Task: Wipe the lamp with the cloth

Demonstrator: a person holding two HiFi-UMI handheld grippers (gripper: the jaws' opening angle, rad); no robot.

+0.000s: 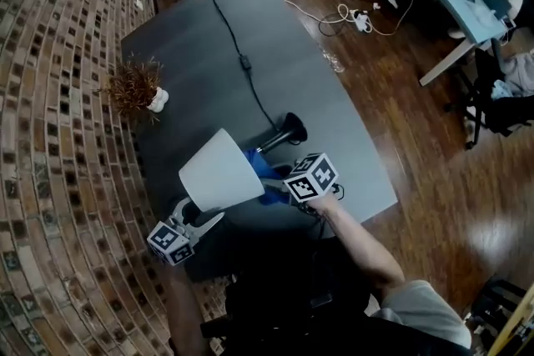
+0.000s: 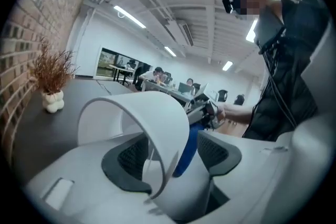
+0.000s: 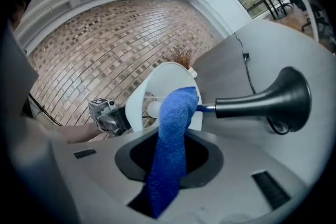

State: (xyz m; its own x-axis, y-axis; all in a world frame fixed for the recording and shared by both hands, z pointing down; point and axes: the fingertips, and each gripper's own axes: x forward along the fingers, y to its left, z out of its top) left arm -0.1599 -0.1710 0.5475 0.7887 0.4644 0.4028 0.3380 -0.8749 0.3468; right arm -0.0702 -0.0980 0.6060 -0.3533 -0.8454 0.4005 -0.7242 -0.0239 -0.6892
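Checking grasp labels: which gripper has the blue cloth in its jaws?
The right gripper, shut on the cloth; the left gripper stands open around the lampshade rim.

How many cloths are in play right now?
1: the blue cloth, pinched in the right claw, lying against the lamp's stem. No other shows.

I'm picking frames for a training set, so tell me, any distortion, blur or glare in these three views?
Head view: strong fisheye curves the brick wall and table edges, yet it is sharp and evenly lit. Left gripper view: black vignetted corners, the close lampshade slightly soft, ceiling lights blown out. Right gripper view: same round vignette, cloth crisp, no strong glare.
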